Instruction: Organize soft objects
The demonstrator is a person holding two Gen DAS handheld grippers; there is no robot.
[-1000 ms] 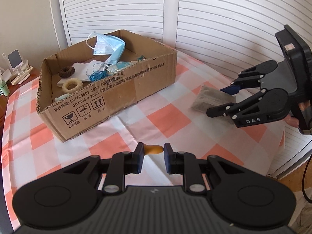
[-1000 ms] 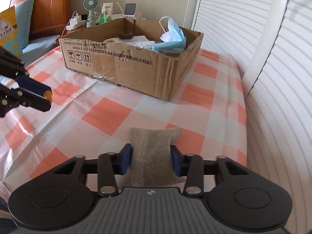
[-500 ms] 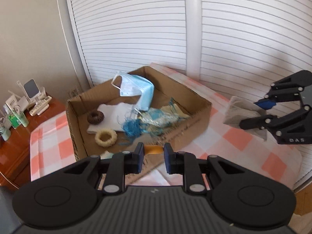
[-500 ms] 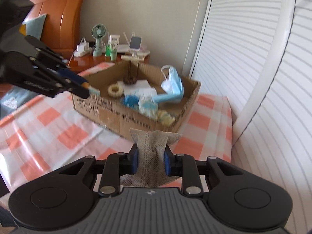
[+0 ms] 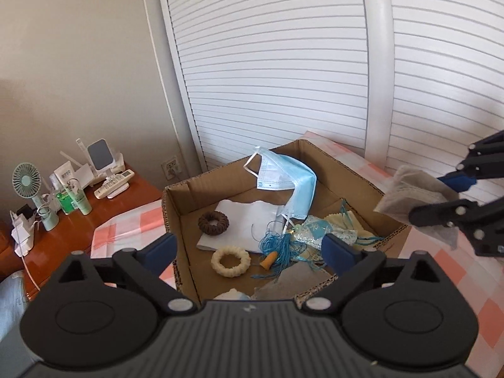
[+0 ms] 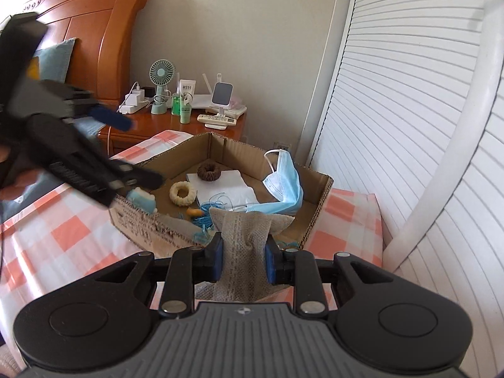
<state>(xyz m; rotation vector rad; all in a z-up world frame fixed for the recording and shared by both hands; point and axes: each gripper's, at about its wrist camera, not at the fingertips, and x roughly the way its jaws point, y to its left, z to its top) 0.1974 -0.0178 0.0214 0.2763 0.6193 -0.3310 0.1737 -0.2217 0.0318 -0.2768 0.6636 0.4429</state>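
A cardboard box (image 5: 176,220) sits on the checked cloth. It holds a blue face mask (image 5: 289,182), a brown ring (image 5: 213,223), a cream ring (image 5: 231,262), blue string (image 5: 280,245) and a small orange piece (image 5: 270,260). My left gripper (image 5: 249,249) is open and empty above the box. My right gripper (image 6: 243,260) is shut on a grey cloth pouch (image 6: 244,252) and holds it in the air at the box's near edge; the pouch also shows in the left wrist view (image 5: 409,195). The box also shows in the right wrist view (image 6: 318,214).
A wooden bedside table (image 6: 163,123) behind the box carries a small fan (image 6: 161,75), bottles, a remote and chargers. A wooden headboard (image 6: 104,31) is at the left. White slatted doors (image 5: 283,78) run along the far side.
My left gripper opened and the orange piece it held now lies in the box. My right gripper lifted the grey pouch off the cloth and brought it to the box.
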